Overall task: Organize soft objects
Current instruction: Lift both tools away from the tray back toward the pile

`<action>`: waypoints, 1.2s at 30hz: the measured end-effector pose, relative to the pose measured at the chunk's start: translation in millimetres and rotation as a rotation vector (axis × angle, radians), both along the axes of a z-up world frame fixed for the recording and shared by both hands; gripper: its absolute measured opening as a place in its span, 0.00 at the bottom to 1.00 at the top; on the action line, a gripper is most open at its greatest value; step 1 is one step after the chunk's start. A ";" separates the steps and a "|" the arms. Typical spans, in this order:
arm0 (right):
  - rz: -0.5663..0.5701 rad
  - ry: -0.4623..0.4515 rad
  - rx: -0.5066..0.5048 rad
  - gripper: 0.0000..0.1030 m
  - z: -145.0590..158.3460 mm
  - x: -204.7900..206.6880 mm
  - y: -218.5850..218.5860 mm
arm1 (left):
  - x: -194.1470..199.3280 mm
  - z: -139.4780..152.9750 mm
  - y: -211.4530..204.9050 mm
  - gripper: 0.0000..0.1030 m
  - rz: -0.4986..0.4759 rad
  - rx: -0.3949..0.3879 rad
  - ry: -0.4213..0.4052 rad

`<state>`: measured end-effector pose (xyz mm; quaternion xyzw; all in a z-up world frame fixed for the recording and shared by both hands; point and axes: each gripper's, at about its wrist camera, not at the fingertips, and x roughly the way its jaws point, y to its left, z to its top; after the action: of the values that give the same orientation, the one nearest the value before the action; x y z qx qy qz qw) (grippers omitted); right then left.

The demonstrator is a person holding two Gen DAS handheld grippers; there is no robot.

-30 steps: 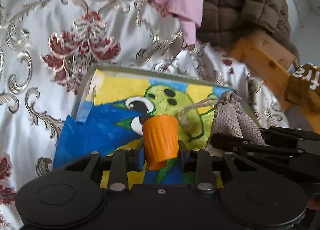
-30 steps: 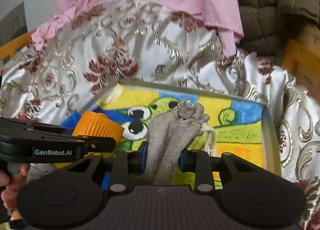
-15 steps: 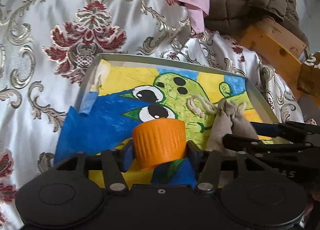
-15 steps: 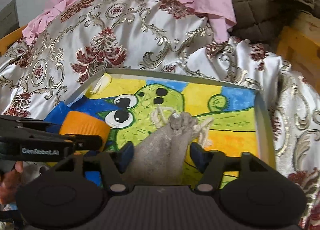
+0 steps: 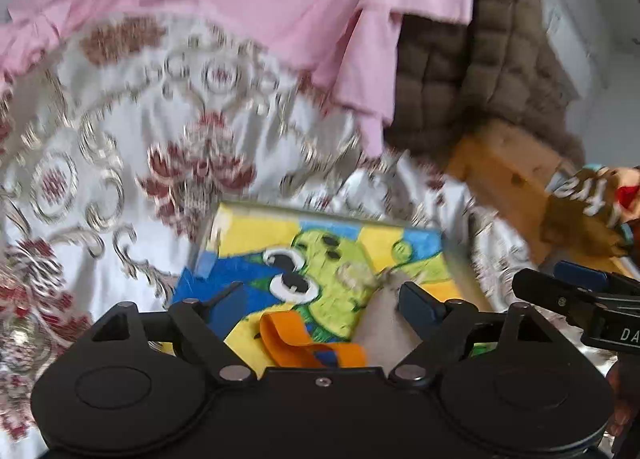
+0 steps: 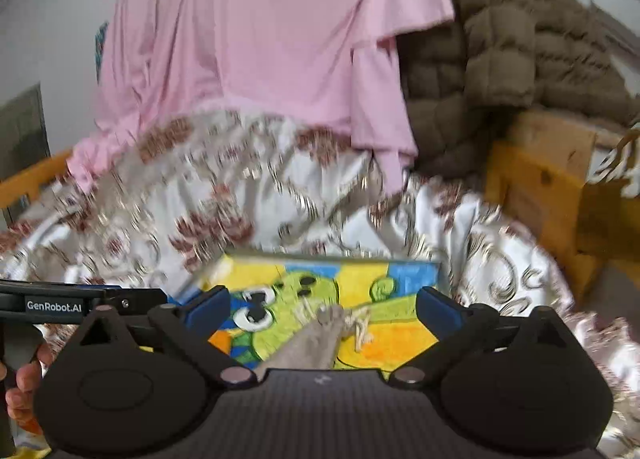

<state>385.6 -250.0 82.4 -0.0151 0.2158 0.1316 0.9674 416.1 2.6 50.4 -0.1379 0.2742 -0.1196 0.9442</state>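
Note:
A shallow tray (image 5: 320, 215) with a bright cartoon picture lies on the patterned bedspread; it also shows in the right wrist view (image 6: 332, 259). An orange soft cup (image 5: 304, 343) lies on it just below my left gripper (image 5: 320, 303), which is open and empty. A grey drawstring pouch (image 6: 312, 343) lies on the tray under my right gripper (image 6: 322, 309), which is open and empty. The pouch also shows in the left wrist view (image 5: 384, 331), beside the cup.
A silver and red floral bedspread (image 5: 120, 179) covers the bed. A pink garment (image 6: 260, 39) and a brown quilted jacket (image 6: 500, 59) lie behind the tray. A wooden bed frame (image 5: 504, 171) and a brown bag (image 5: 584, 211) stand at the right.
Both grippers opened and let go: the orange cup and the grey pouch now lie on the tray. Both grippers have pulled back and up, away from the tray.

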 end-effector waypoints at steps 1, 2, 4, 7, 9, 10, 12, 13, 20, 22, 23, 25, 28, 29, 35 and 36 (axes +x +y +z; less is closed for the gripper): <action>-0.004 -0.020 0.005 1.00 7.0 -9.9 -1.1 | -10.1 7.6 0.5 0.84 0.003 -0.002 -0.021; -0.008 -0.038 0.010 1.00 13.3 -20.3 -1.3 | -19.5 14.5 1.4 0.86 0.006 -0.004 -0.041; -0.010 -0.072 0.021 1.00 25.5 -41.6 -1.5 | -42.4 29.1 3.0 0.89 0.015 -0.011 -0.089; -0.010 -0.126 0.040 1.00 40.6 -74.9 -1.1 | -77.3 47.5 5.2 0.92 0.027 -0.017 -0.154; -0.009 -0.152 0.053 1.00 48.4 -97.7 0.4 | -101.6 58.1 5.8 0.94 0.034 -0.024 -0.193; -0.009 -0.161 0.056 1.00 51.3 -107.7 0.8 | -113.4 62.5 5.9 0.95 0.036 -0.023 -0.212; -0.004 -0.183 0.057 1.00 57.1 -128.6 2.6 | -135.7 70.5 5.9 0.96 0.034 -0.016 -0.248; -0.002 -0.195 0.058 1.00 59.6 -139.4 3.4 | -146.8 73.5 6.2 0.98 0.034 -0.013 -0.266; -0.005 -0.262 0.058 1.00 66.7 -206.7 4.6 | -216.6 83.4 13.4 0.99 0.058 -0.028 -0.346; -0.003 -0.270 0.061 1.00 66.0 -223.7 5.0 | -235.5 82.1 15.5 0.99 0.063 -0.021 -0.358; -0.003 -0.274 0.064 1.00 65.4 -231.7 4.7 | -243.8 81.2 16.5 0.99 0.066 -0.020 -0.362; -0.003 -0.282 0.060 1.00 62.4 -248.5 5.6 | -259.3 78.5 19.4 0.99 0.072 -0.021 -0.367; -0.002 -0.290 0.052 1.00 56.7 -269.7 7.9 | -278.5 71.6 21.8 0.99 0.075 -0.019 -0.367; -0.001 -0.290 0.052 1.00 54.6 -275.6 9.2 | -285.6 68.5 22.5 0.99 0.078 -0.017 -0.367; -0.002 -0.298 0.038 1.00 41.3 -307.2 18.4 | -318.1 52.1 25.5 0.99 0.089 -0.012 -0.362; -0.003 -0.295 0.041 1.00 38.9 -311.6 20.0 | -322.8 49.4 26.0 0.99 0.093 -0.008 -0.360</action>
<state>73.9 -230.0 121.3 -0.0144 0.0686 0.1310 0.9889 93.3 28.6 99.8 -0.1307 0.0935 -0.1000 0.9819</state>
